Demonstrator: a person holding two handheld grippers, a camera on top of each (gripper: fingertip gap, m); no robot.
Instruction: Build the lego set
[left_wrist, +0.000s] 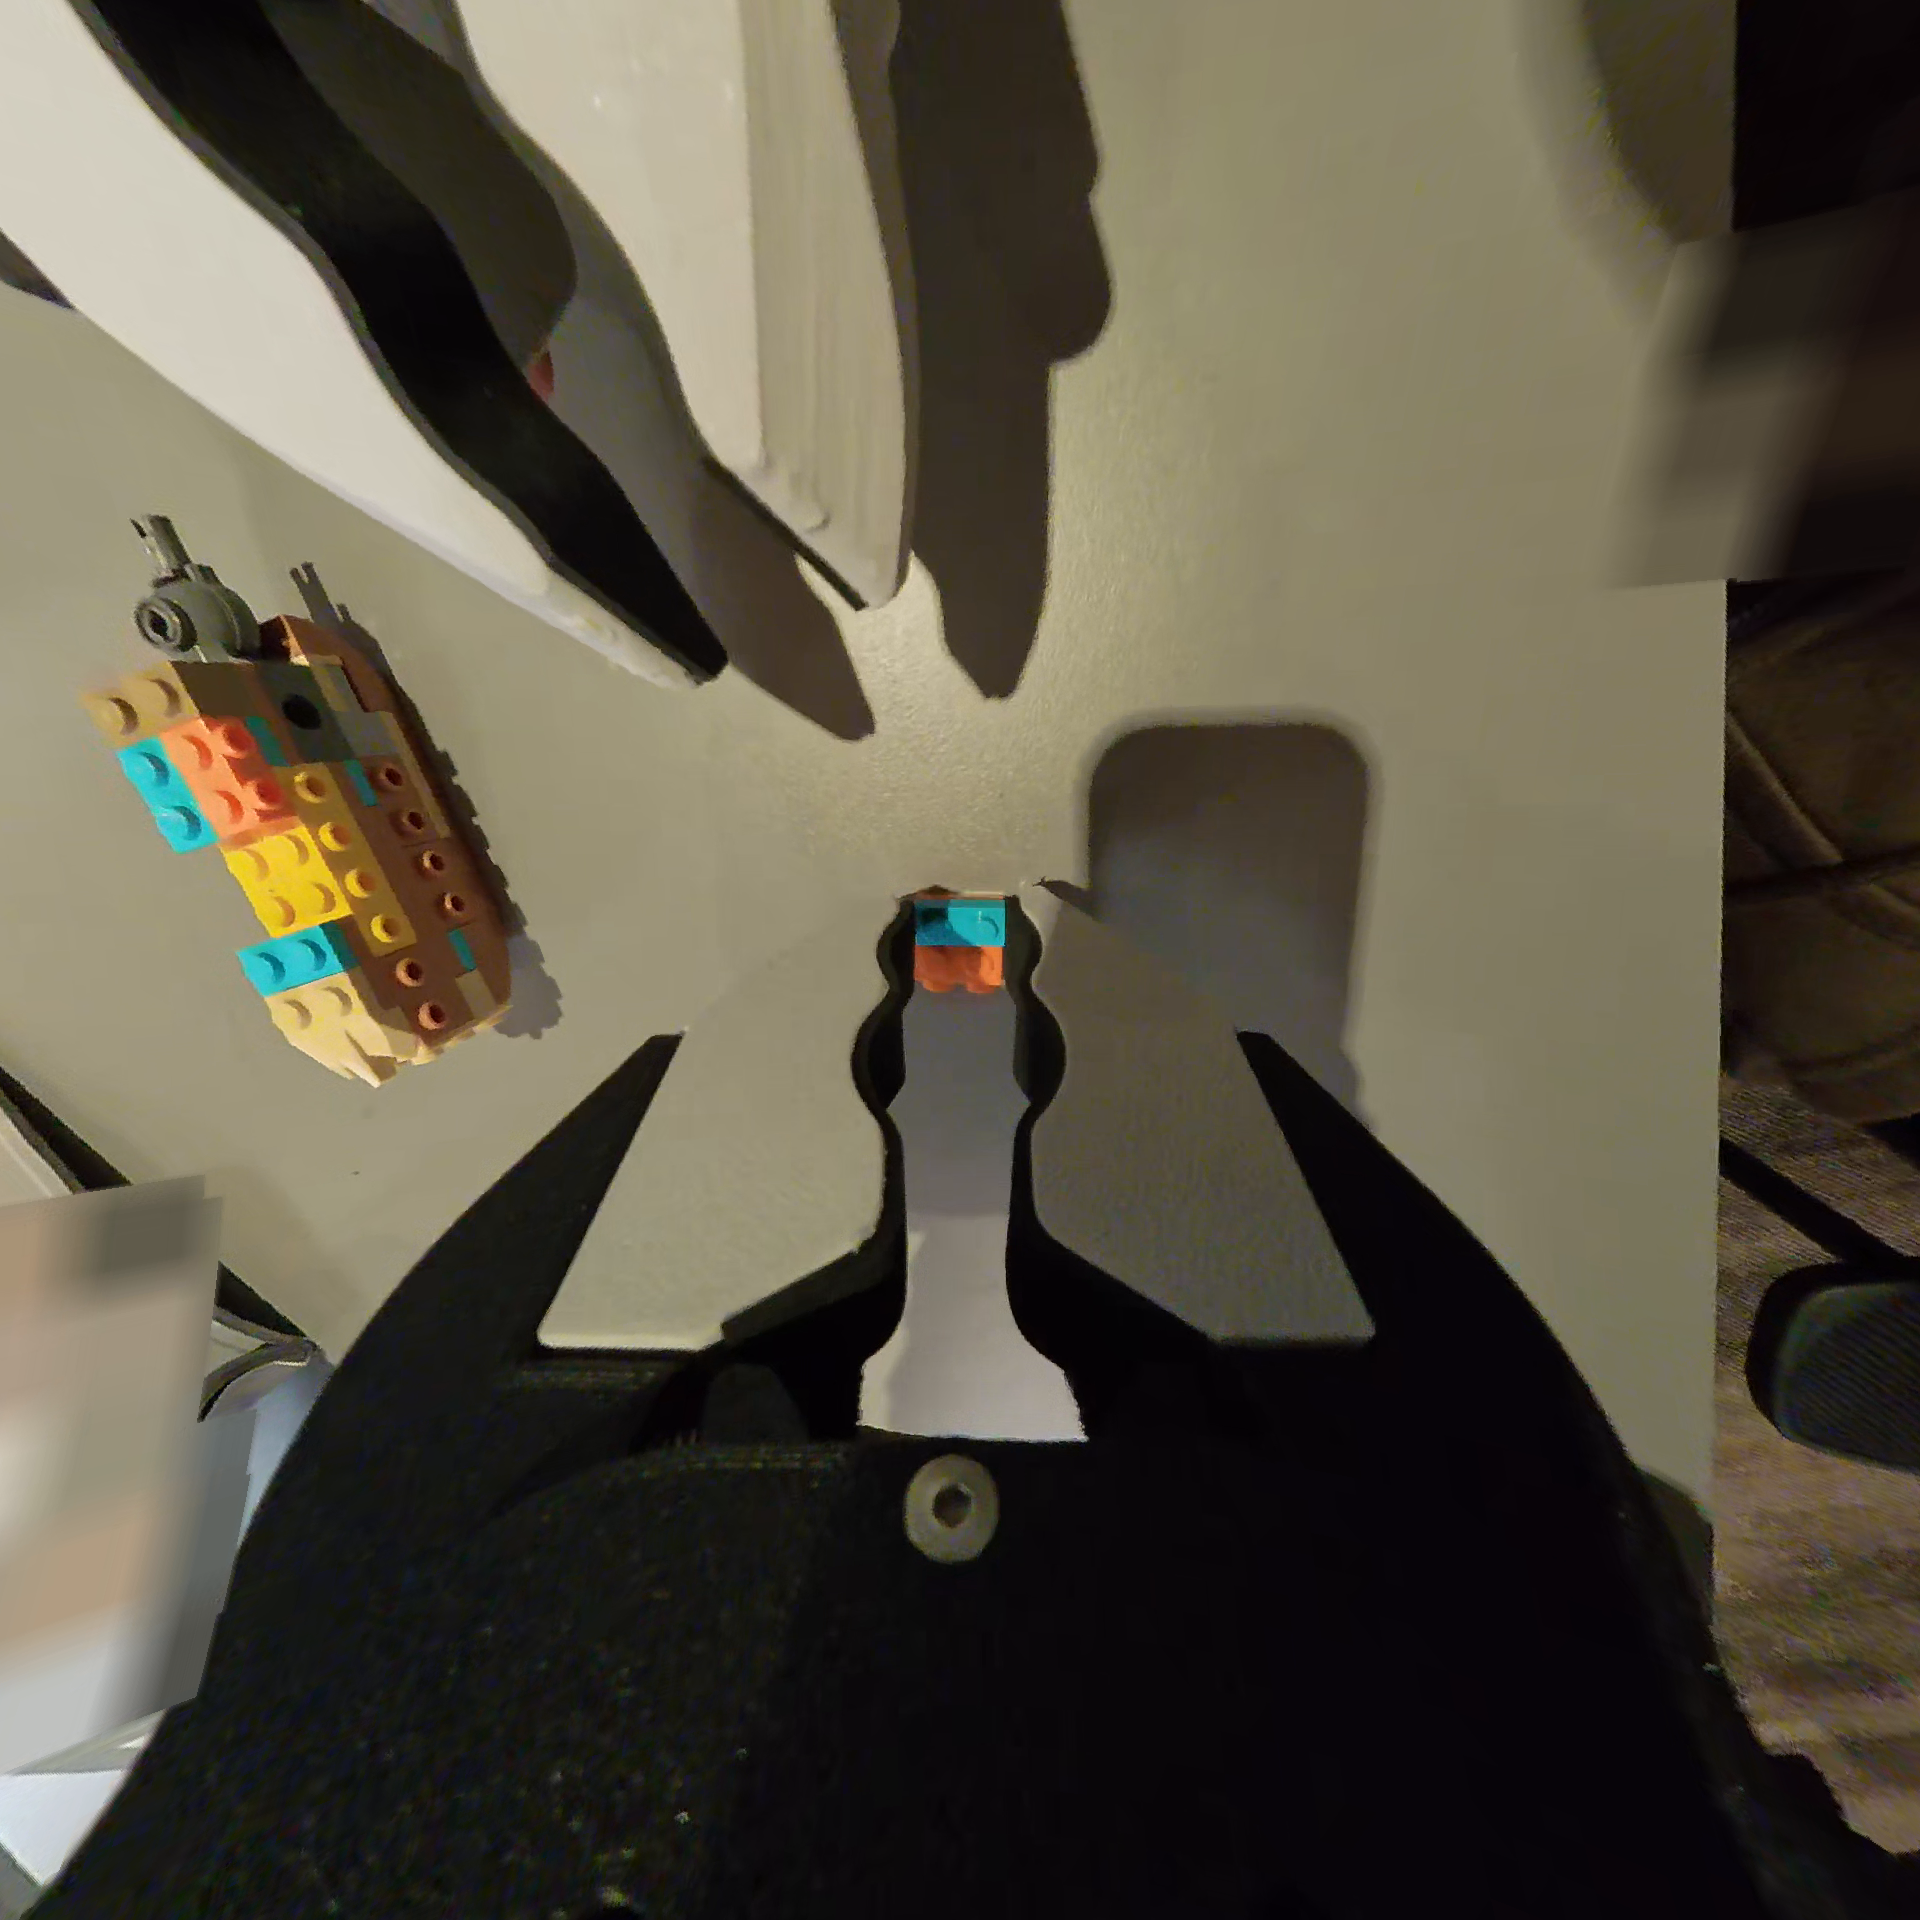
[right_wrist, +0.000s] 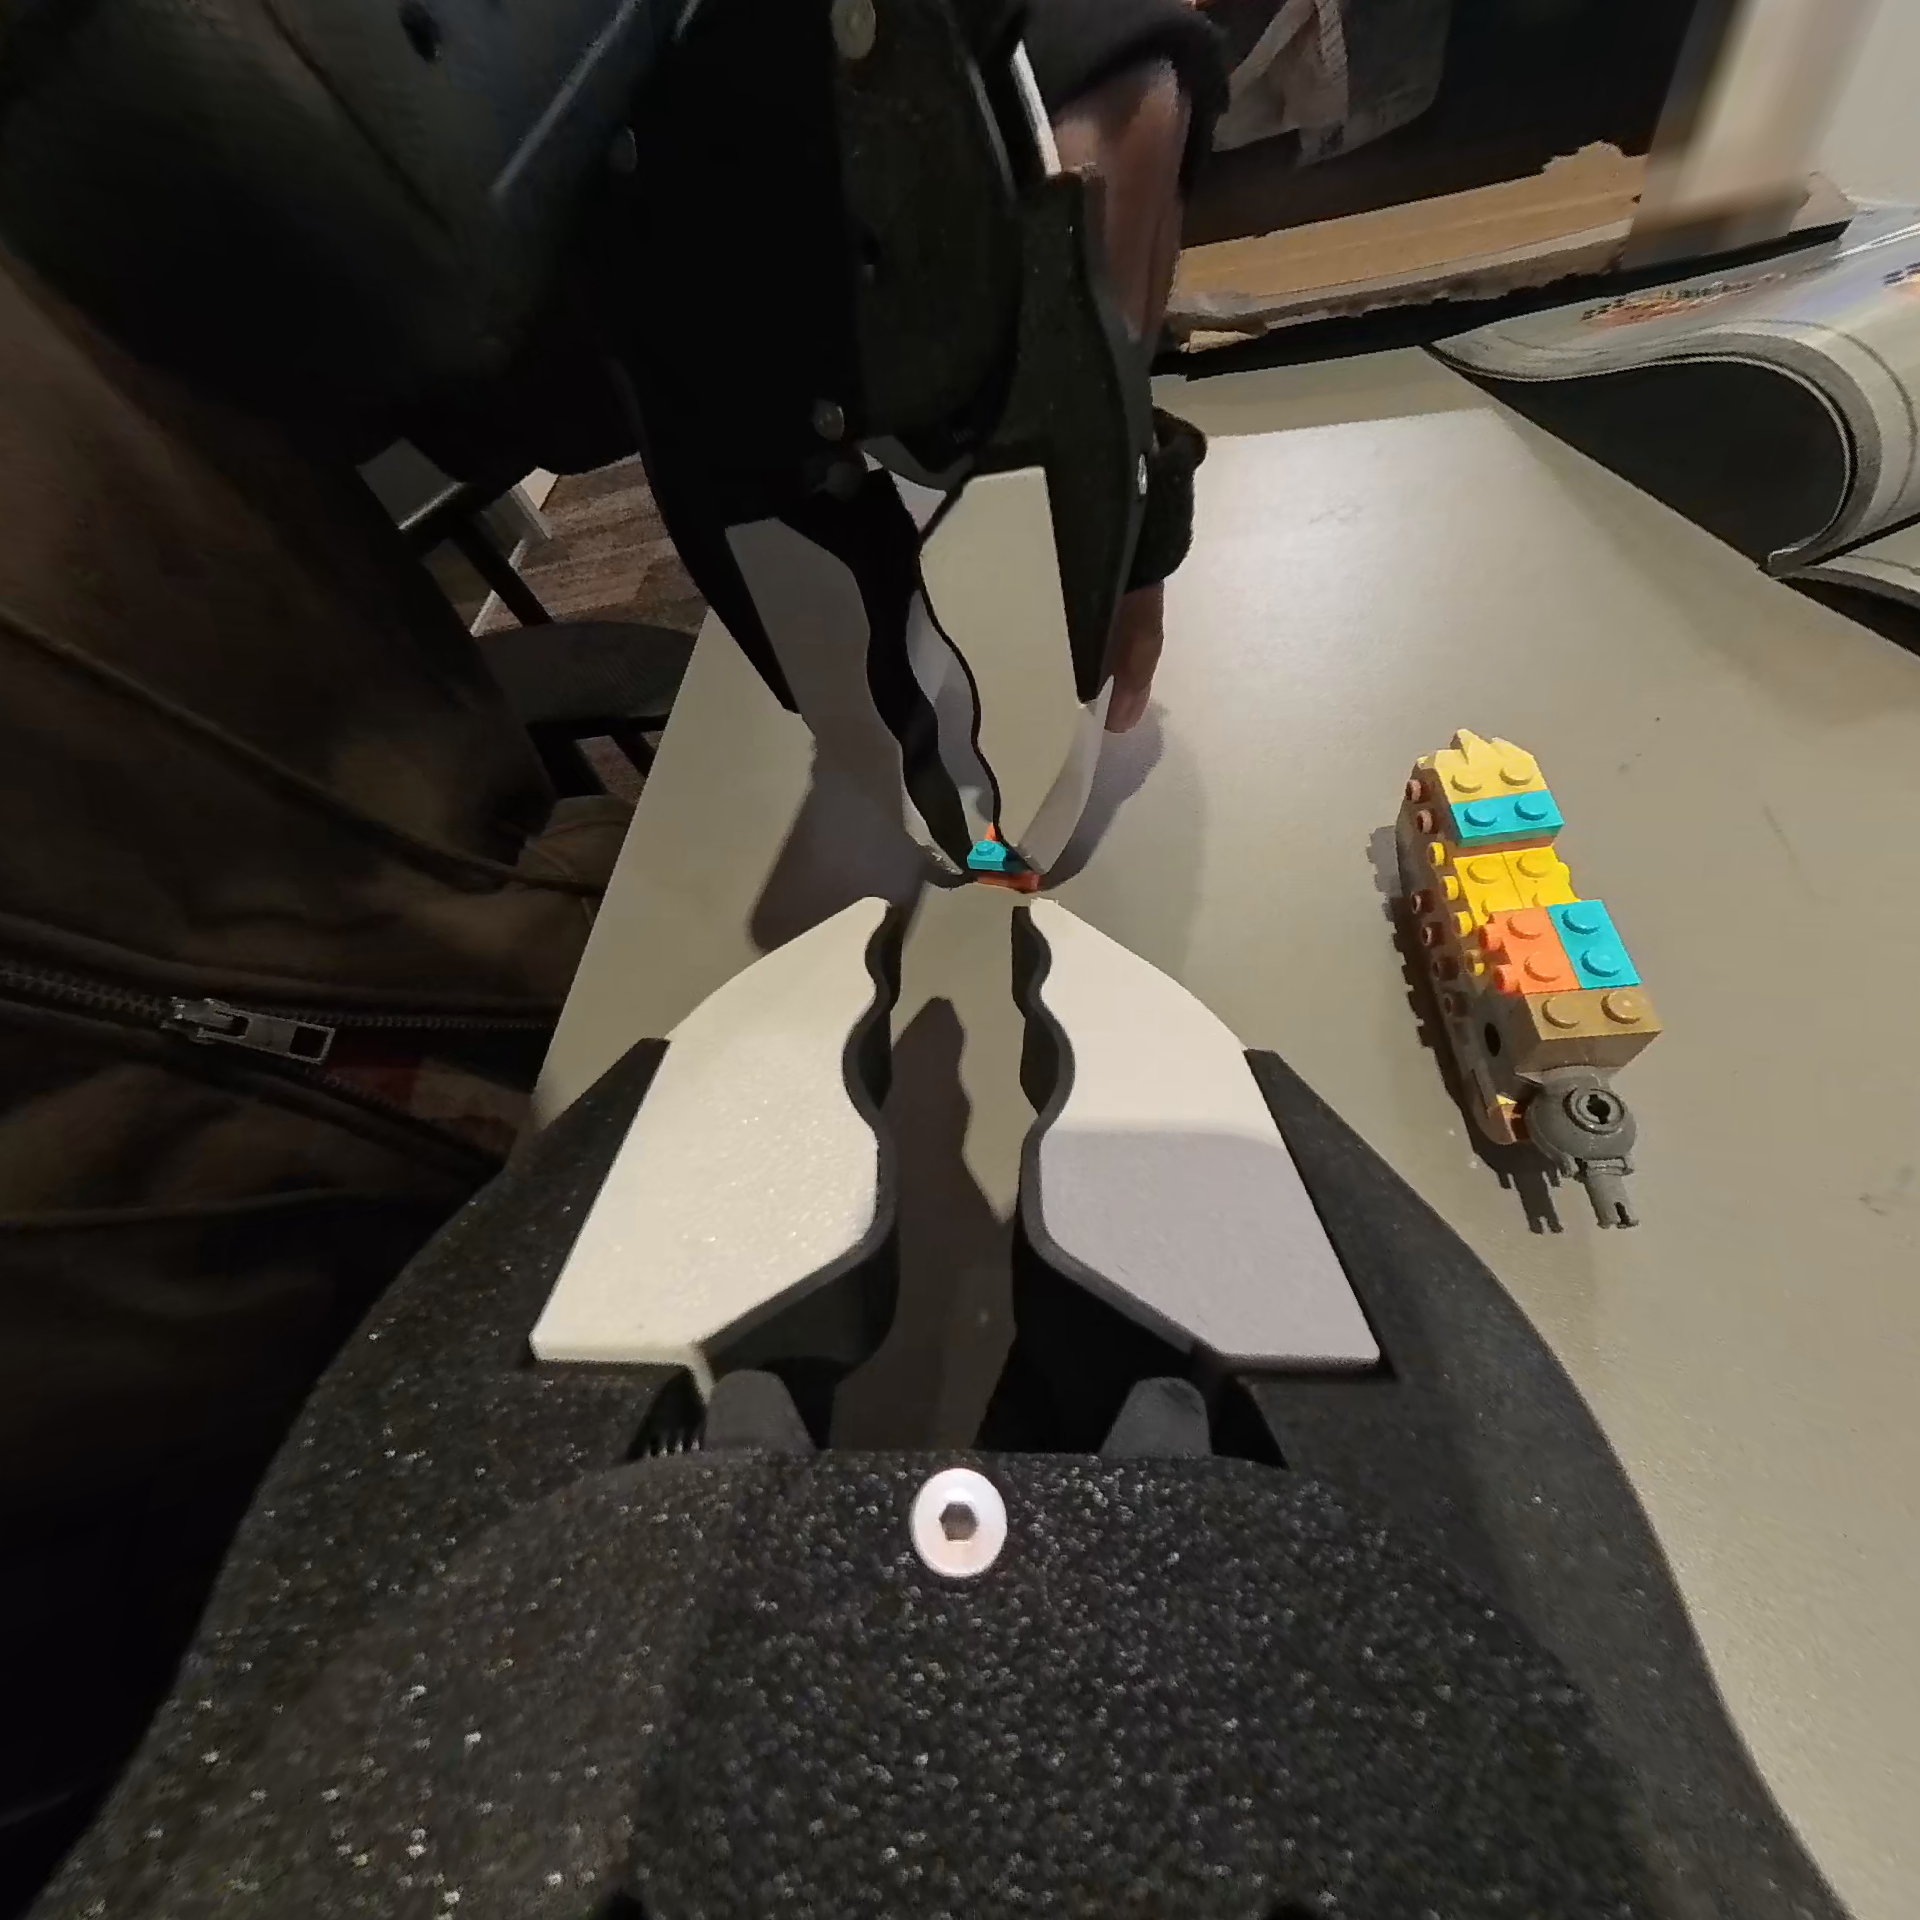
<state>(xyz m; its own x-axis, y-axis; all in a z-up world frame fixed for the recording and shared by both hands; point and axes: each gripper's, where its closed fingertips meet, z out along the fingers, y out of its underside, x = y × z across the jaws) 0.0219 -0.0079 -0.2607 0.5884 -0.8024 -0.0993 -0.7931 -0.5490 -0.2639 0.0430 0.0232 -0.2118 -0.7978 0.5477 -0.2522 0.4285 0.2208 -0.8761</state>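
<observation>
My left gripper (left_wrist: 958, 920) is shut on a small teal-on-orange brick stack (left_wrist: 961, 951), held at its fingertips just above the grey table (left_wrist: 727, 883). In the right wrist view the left gripper (right_wrist: 987, 868) comes down from above with that stack (right_wrist: 992, 860). My right gripper (right_wrist: 956, 920) is narrowly open and empty, its tips just short of the stack. It shows at the top of the left wrist view (left_wrist: 795, 623). The partly built model (right_wrist: 1517, 956), brown with yellow, orange and teal bricks and a grey connector, lies on the table to the right, and also at the left of the left wrist view (left_wrist: 301, 831).
An open instruction booklet (right_wrist: 1714, 416) lies at the far right, with cardboard (right_wrist: 1403, 249) behind it. The table edge (right_wrist: 623, 831) runs close on the left, with a person's dark zipped jacket (right_wrist: 208, 987) beside it. A chair base and carpet (left_wrist: 1818, 1247) lie beyond the edge. One gripper's finger ends stand about 6 cm off the other's.
</observation>
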